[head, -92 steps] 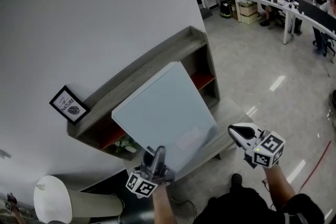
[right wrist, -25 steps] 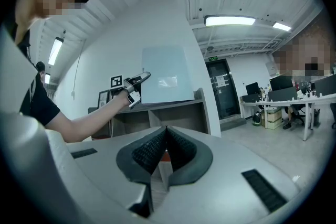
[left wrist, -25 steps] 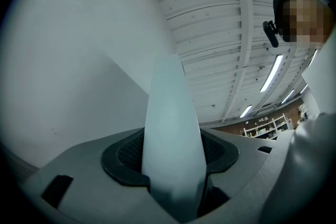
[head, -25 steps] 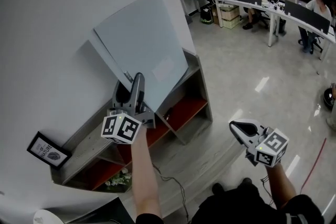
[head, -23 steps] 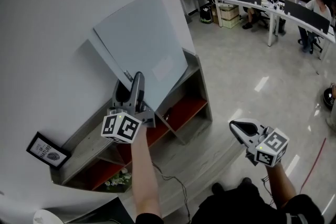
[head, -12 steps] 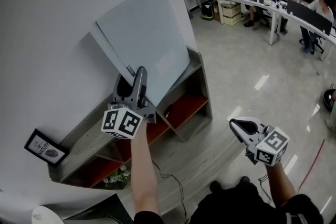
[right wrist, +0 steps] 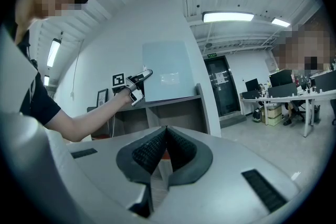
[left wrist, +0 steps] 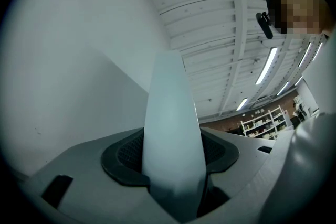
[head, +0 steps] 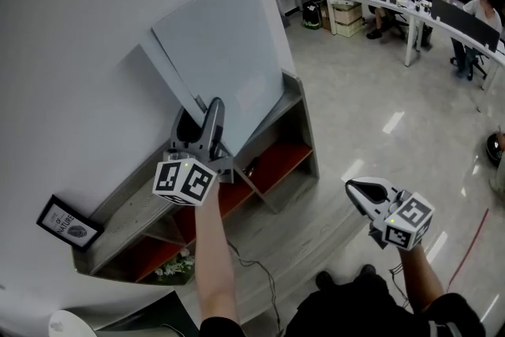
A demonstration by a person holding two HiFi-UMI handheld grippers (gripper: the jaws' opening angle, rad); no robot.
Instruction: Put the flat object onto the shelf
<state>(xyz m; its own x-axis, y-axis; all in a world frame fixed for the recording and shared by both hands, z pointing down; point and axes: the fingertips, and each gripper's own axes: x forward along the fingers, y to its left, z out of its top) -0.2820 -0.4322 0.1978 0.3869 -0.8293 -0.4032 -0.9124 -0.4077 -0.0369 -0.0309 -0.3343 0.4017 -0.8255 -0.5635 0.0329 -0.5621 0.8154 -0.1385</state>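
Tongs nearest the person come first: the right tongs (head: pixel 355 190) hang low at the right over the glossy grey floor (head: pixel 371 114), their dark ribbed pads pressed together with nothing between them, taking no part in the work. Further out, at the end of an outstretched forearm, the left tongs (head: pixel 211 113) point up toward the wall and pinch the lower edge of the pale blue-grey flat rectangular panel (head: pixel 225 51); the left gripper view shows the sheet edge-on, clamped between the two pads. That panel stands nearly upright above the grey wooden shelf unit with red inner boards (head: pixel 134 205), its back close to the plain white wall (head: pixel 71 35) and throwing a shadow there. From the right gripper view its bottom edge seems to sit on the unit's top board near the right end, though I cannot tell for sure that it bears weight there. A small black-framed picture (head: pixel 61 223) stands well apart at the other end of the top, and a green potted plant (head: pixel 175 267) shows in a lower compartment. Beyond lies an office with a long white desk (head: pixel 394 16) carrying monitors. By my reading the carry and the lift are done; what is left is settling the sheet against the wall, spreading the left pads and drawing that arm away.
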